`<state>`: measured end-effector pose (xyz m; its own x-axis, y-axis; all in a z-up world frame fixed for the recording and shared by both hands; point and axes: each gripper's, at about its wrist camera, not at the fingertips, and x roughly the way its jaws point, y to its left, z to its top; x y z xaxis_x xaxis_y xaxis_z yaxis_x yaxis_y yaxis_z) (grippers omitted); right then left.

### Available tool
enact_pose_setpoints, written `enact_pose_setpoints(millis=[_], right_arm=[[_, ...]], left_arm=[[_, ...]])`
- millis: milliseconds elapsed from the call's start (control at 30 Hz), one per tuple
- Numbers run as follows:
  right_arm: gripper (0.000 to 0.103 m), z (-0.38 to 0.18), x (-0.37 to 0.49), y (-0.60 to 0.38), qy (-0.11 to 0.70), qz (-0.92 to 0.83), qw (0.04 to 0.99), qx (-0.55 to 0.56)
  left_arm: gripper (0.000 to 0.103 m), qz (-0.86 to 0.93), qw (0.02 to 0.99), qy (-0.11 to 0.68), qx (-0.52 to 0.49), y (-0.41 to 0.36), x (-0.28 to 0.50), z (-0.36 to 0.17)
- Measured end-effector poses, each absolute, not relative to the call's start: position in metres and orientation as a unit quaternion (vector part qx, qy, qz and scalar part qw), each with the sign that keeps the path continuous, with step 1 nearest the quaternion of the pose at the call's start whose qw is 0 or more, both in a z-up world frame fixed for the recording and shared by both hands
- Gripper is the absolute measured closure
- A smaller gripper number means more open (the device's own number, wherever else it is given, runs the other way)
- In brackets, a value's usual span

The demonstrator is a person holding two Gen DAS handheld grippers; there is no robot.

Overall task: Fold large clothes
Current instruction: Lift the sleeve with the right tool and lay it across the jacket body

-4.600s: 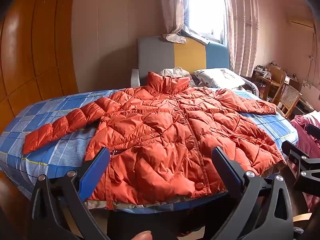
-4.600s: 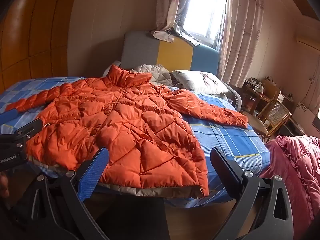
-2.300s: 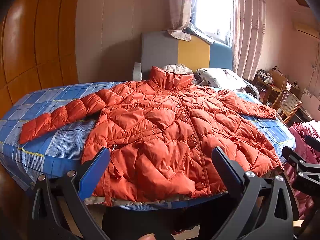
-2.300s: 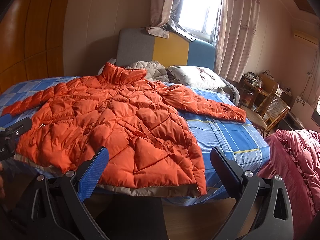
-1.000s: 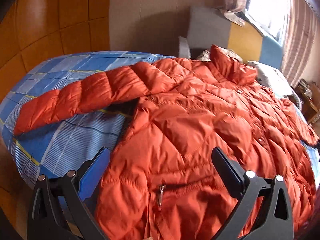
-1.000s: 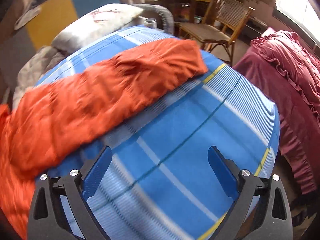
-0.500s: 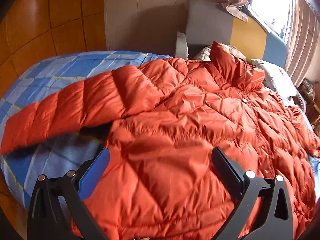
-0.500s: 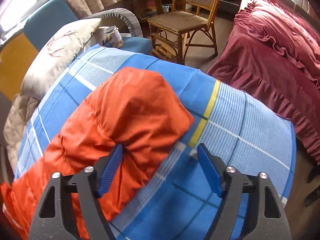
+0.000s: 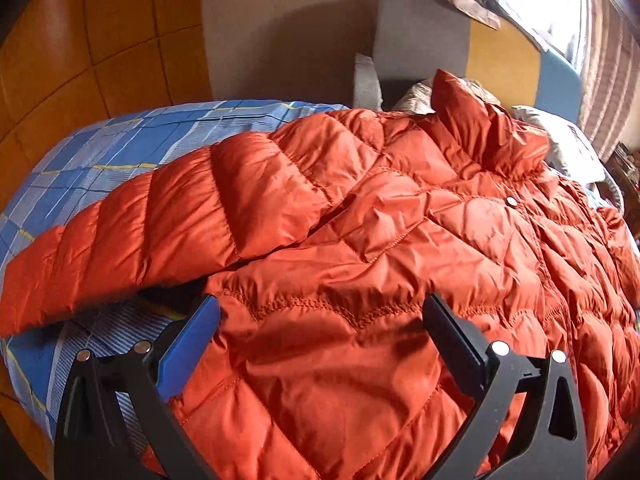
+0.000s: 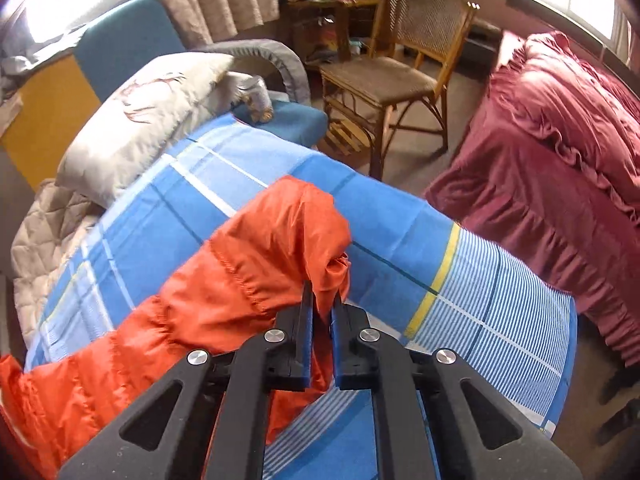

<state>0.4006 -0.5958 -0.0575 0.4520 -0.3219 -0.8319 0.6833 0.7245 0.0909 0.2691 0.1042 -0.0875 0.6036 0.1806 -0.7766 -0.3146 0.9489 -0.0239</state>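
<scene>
- Orange quilted puffer jacket (image 9: 400, 248) lies spread on the bed's blue plaid sheet (image 9: 100, 148).
- Left gripper (image 9: 320, 320): jaws wide apart over the jacket's body.
- Right gripper (image 10: 322, 308): jaws clamped on the sleeve cuff (image 10: 316, 232).

- The left black two-finger gripper with blue pads (image 9: 320, 312) has its fingers spread wide apart, hovering low over the orange quilted puffer jacket (image 9: 400, 240)
- The right black two-finger gripper with blue pads (image 10: 321, 300) is pinched closed on the jacket's sleeve cuff, cloth bunched between its pads
</scene>
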Motion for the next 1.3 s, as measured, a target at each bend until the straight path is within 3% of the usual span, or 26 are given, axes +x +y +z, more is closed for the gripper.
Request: enact_pose_setpoints(millis=[533, 733, 1033, 1300], right_arm=[[0.098, 0.005, 0.418, -0.399, 0.394, -0.145, 0.900, 0.117], [0.099, 0.027, 0.415, -0.314, 0.378, -0.087, 0.919, 0.076], [0.099, 0.076, 0.400, -0.188, 0.333, 0.014, 0.941, 0.048], [0.099, 0.059, 0.382, -0.056, 0.346, 0.114, 0.931, 0.025]], left_arm=[[0.009, 0.092, 0.899, 0.414, -0.107, 0.118, 0.250, -0.085], [0.018, 0.082, 0.905, 0.401, -0.112, 0.123, 0.239, -0.082], [0.018, 0.076, 0.914, 0.378, -0.126, 0.133, 0.227, -0.075], [0.018, 0.078, 0.914, 0.374, -0.134, 0.145, 0.215, -0.077]])
